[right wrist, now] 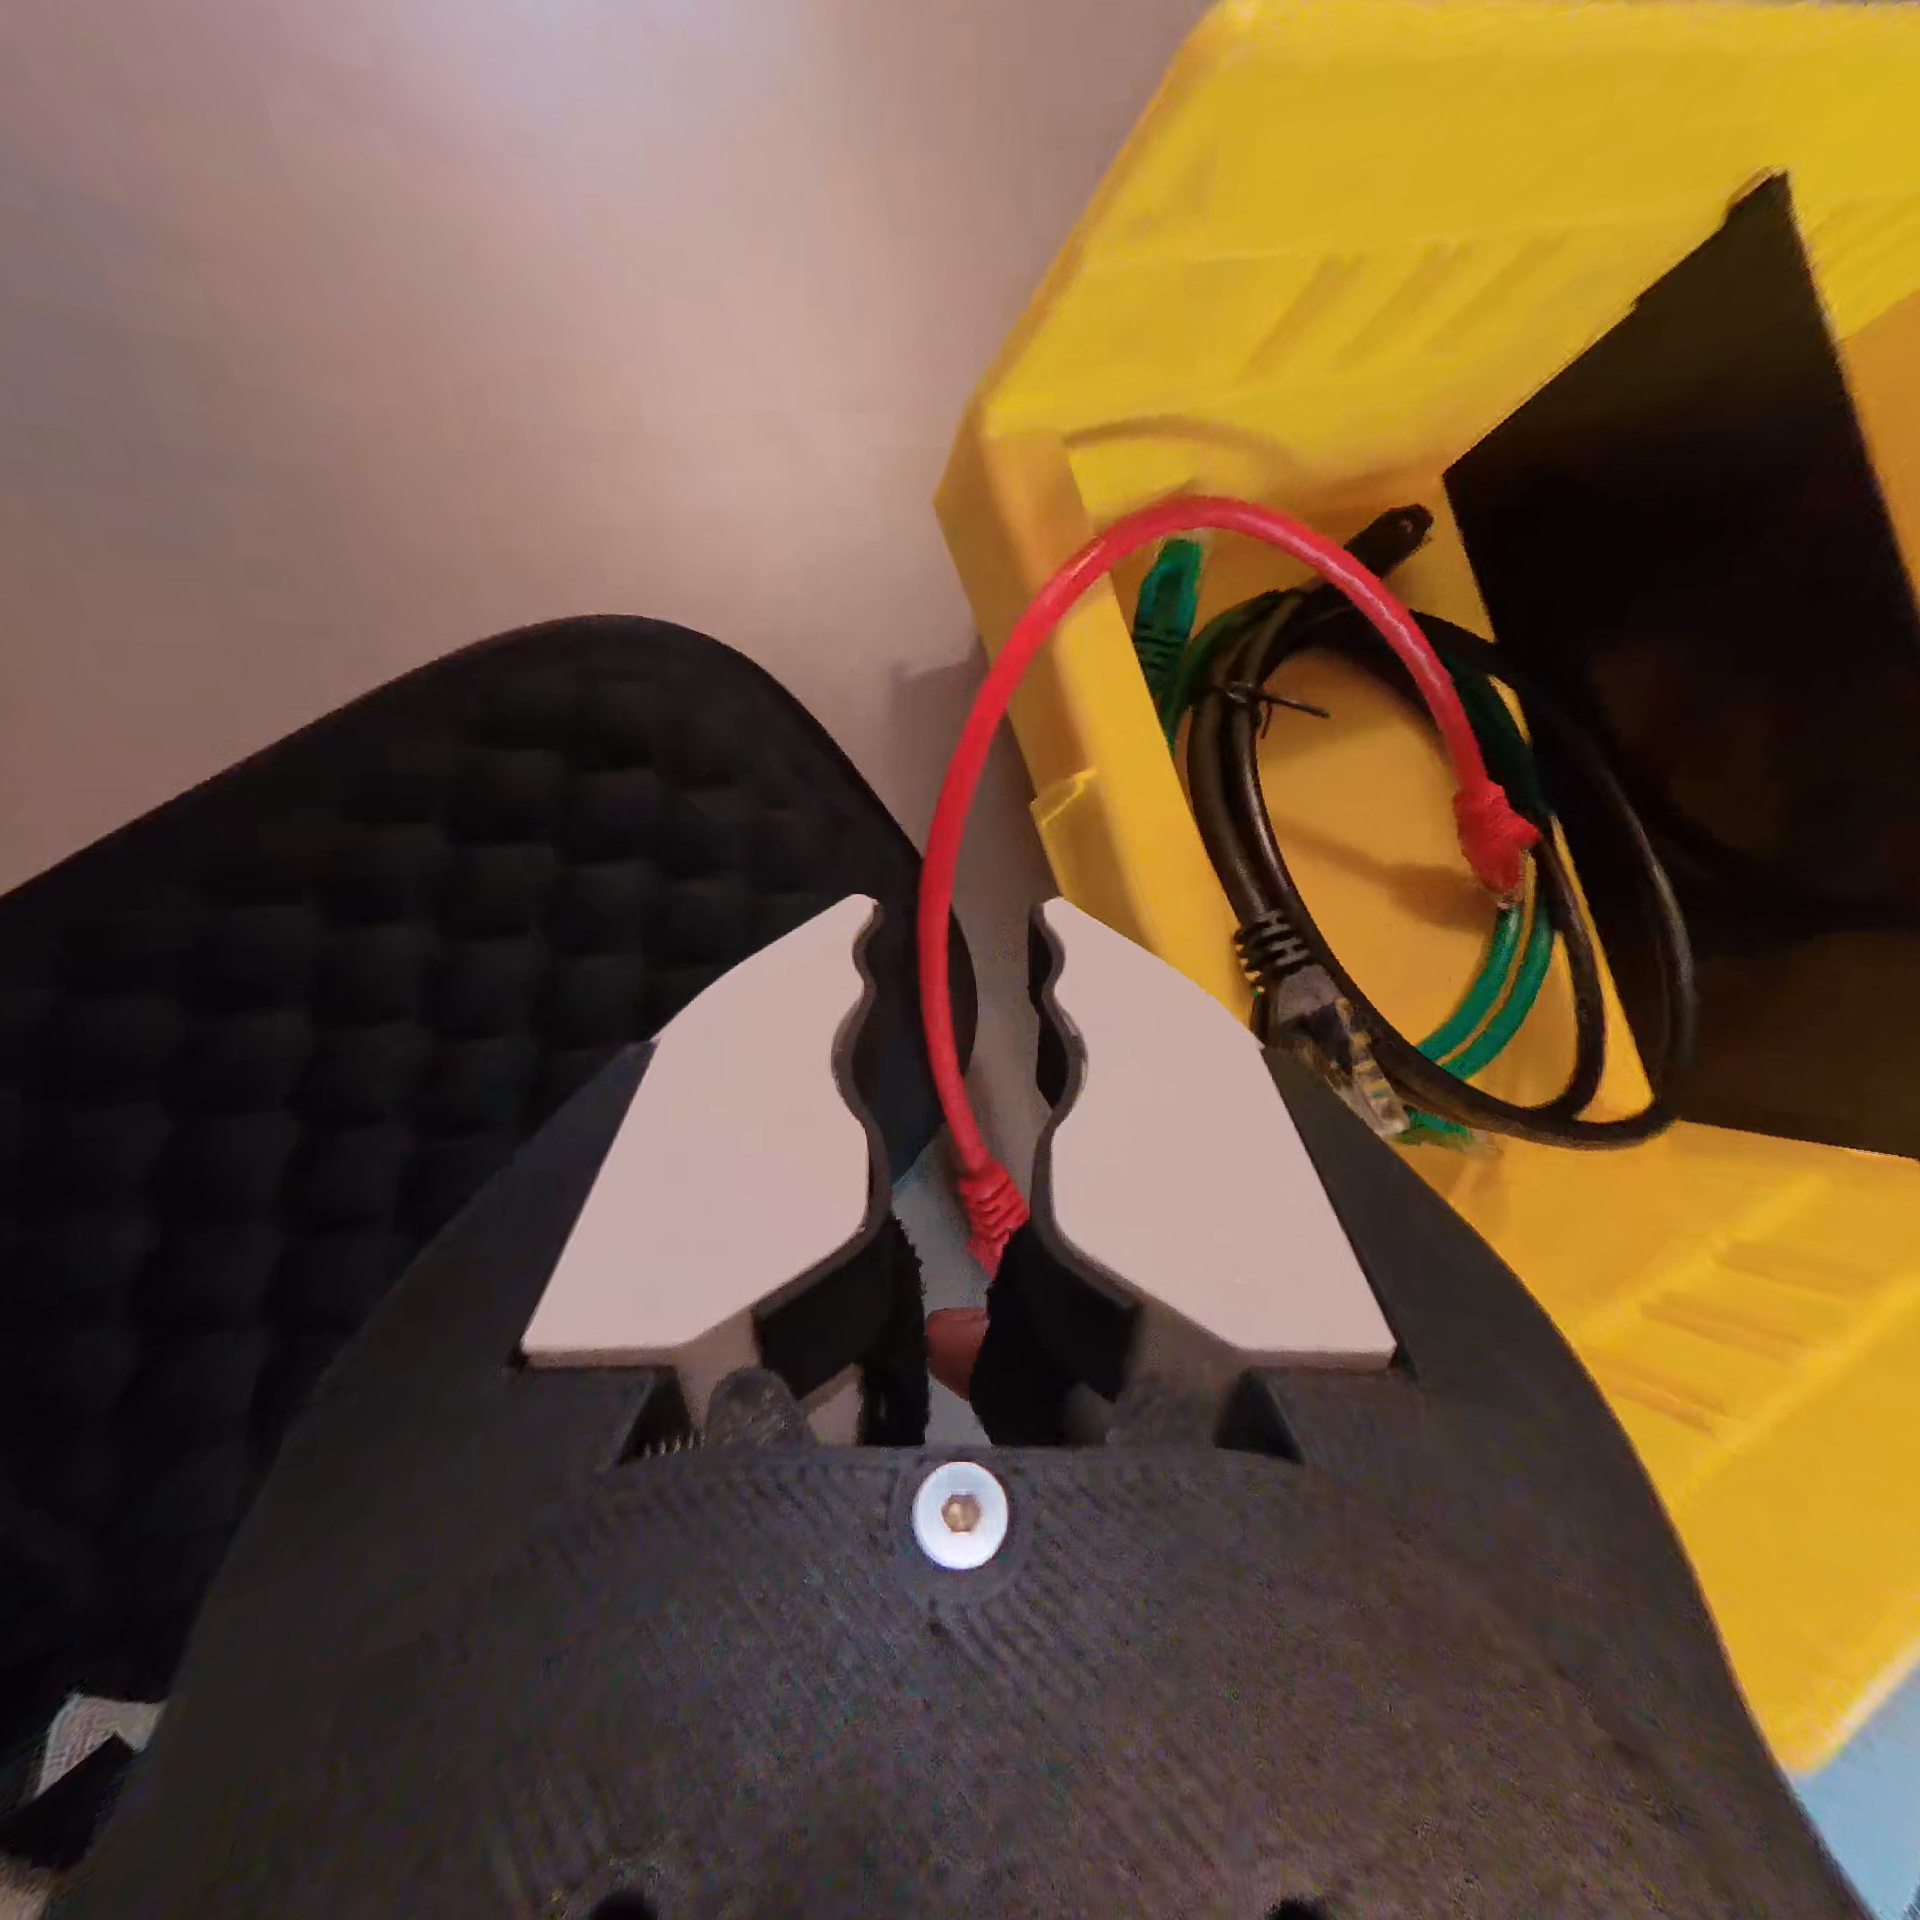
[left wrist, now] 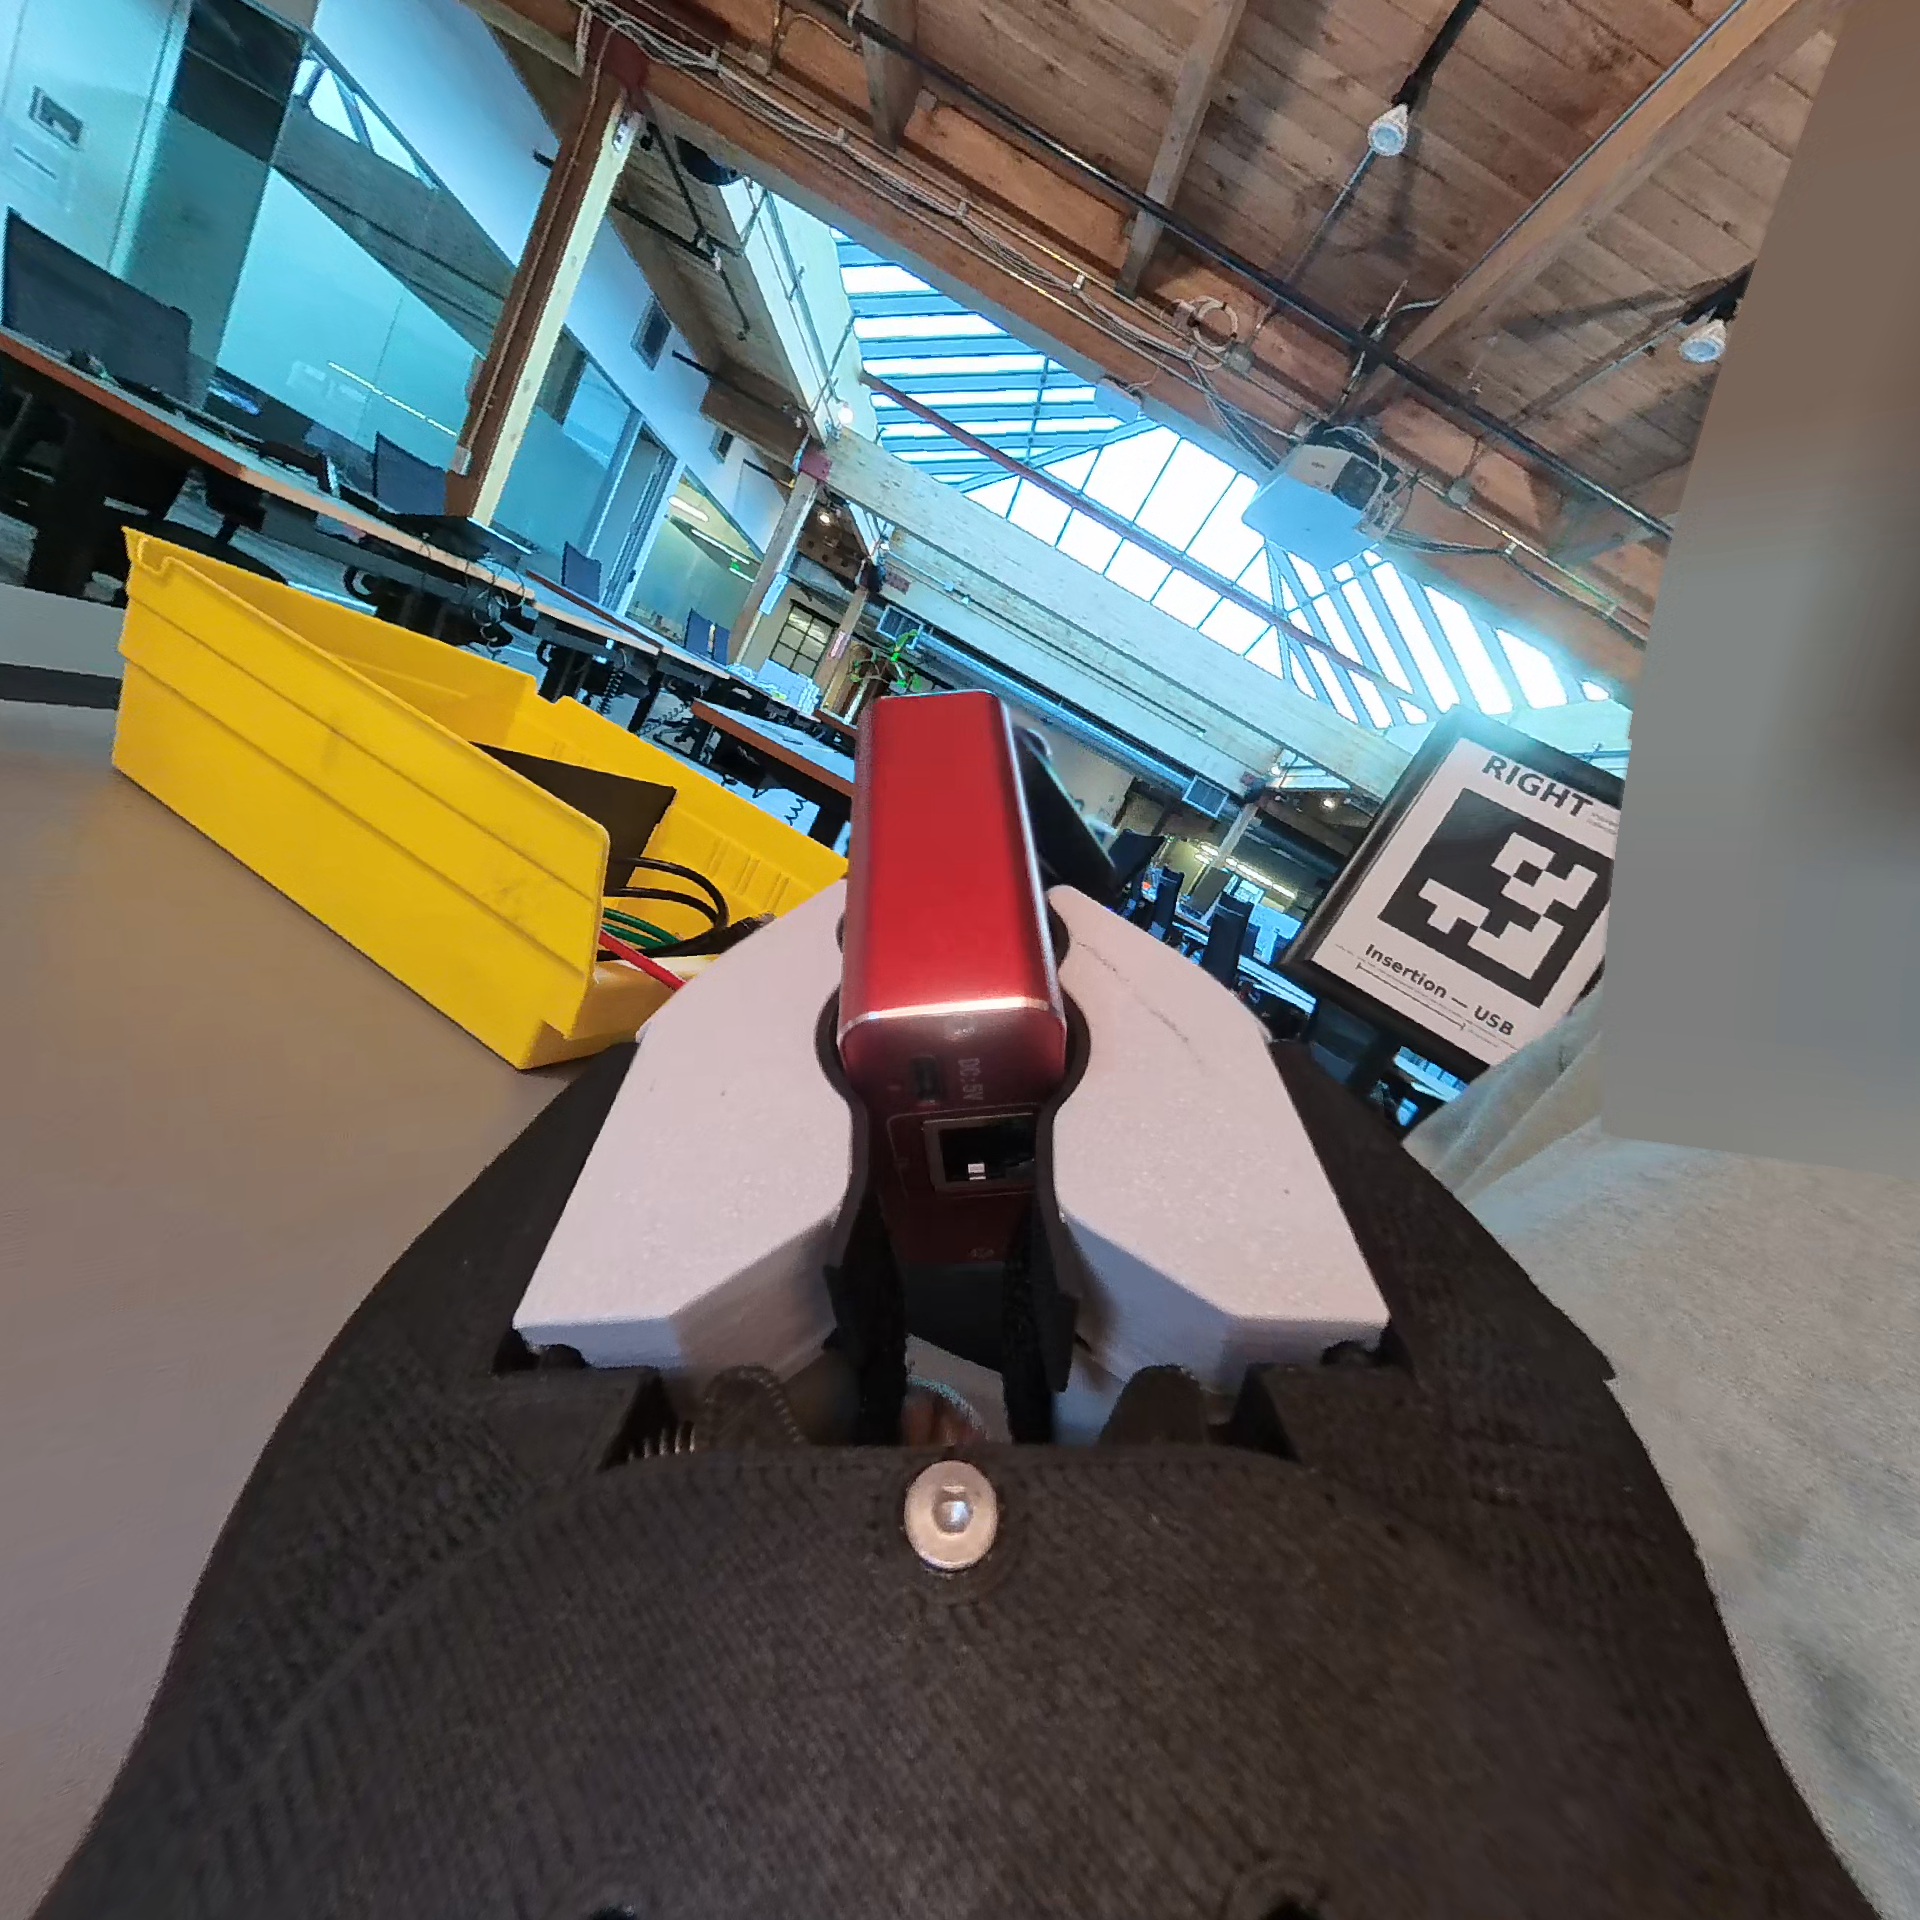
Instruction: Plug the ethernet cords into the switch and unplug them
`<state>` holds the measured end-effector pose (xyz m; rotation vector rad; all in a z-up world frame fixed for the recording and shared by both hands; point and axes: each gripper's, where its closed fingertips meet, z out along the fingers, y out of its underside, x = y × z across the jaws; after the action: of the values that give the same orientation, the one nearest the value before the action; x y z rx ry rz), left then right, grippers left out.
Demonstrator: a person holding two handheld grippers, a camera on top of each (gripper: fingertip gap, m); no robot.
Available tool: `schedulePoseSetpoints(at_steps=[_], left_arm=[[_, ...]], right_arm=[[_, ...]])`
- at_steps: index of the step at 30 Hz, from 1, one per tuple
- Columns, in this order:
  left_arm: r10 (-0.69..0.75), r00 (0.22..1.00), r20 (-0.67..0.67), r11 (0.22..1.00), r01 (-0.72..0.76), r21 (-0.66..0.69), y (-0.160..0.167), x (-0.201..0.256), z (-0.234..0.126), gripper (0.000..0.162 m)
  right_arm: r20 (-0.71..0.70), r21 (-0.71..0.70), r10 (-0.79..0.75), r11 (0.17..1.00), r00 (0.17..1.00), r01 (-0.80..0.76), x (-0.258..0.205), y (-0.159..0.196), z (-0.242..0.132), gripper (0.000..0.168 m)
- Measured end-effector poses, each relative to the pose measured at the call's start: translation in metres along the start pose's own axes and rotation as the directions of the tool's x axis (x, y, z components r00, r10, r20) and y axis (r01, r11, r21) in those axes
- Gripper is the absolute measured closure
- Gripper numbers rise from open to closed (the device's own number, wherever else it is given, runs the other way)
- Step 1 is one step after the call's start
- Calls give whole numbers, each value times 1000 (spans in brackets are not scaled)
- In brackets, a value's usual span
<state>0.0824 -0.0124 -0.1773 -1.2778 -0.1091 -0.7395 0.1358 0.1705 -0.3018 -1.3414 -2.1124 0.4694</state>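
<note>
The left gripper [left wrist: 951, 997] has its jaws clamped on the switch [left wrist: 940, 883], a slim red box of smooth metal with rounded edges. It stands upright between the pale matte fingers [left wrist: 717, 1132], and its end face with a square port is toward the camera. Behind it, on the grey table [left wrist: 208, 1091], lies a yellow plastic bin [left wrist: 343, 821] with ribbed walls.

The right gripper [right wrist: 956, 1039] has its jaws closed deep inside on one ribbed plug of the red cord [right wrist: 951, 831], while its wavy black fingertips stand apart. This thin round cord arcs over the rim of the bin [right wrist: 1299, 260], and its other plug lies inside. A coiled black cord [right wrist: 1247, 810] and a green cord [right wrist: 1496, 1018] also lie in the bin. A black foam pad [right wrist: 364, 883] with a bumpy surface is at the left.
</note>
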Motion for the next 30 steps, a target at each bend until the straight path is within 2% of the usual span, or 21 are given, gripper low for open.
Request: schedulePoseSetpoints(at_steps=[2, 5, 7, 10, 12, 14, 17, 21, 24, 26, 28, 30], left_arm=[[-6, 1000, 1, 1000, 6, 6, -1, -1, -1, 132], [-15, 1000, -1, 1000, 15, 12, -2, -1, -1, 132], [-19, 1000, -4, 1000, 19, 13, -2, -1, -1, 132], [-27, 1000, -16, 1000, 27, 14, -2, 1, 0, 132], [-25, 1000, -17, 1000, 26, 17, -2, 1, -1, 132], [-22, 1000, -13, 1000, 23, 19, -3, 1, -1, 132], [-23, 1000, -14, 999, 23, 25, -4, 1, -2, 133], [-14, 1000, -3, 1000, 14, 17, -3, -1, -1, 133], [-45, 999, -29, 999, 46, 29, -4, 1, -1, 133], [-73, 996, -44, 996, 75, 48, -7, 2, -2, 133], [-78, 996, -42, 995, 80, 58, -8, 1, -3, 133], [-72, 997, -35, 996, 74, 57, -8, 0, -3, 133]], right_arm=[[29, -36, -39, 999, 999, 40, -3, 3, 6, 163], [-105, -92, -254, 965, 962, 245, 11, -2, -8, 163], [-220, -189, -439, 895, 871, 404, 23, -10, -28, 161], [-333, -311, -613, 788, 716, 531, 38, -27, -48, 162], [-353, -343, -683, 730, 639, 591, 46, -35, -50, 163], [-407, -348, -703, 709, 583, 613, 61, -43, -50, 164], [-457, -284, -662, 741, 594, 608, 82, -46, -38, 164], [-368, -183, -537, 842, 759, 507, 87, -20, -10, 163], [-299, -180, -341, 937, 891, 299, 87, 4, -6, 162], [-266, -143, -177, 979, 948, 142, 87, 11, -8, 143], [-203, -43, 16, 999, 979, -25, 85, 8, -12, 134], [-149, 87, 163, 985, 975, -151, 87, -2, -19, 132]])
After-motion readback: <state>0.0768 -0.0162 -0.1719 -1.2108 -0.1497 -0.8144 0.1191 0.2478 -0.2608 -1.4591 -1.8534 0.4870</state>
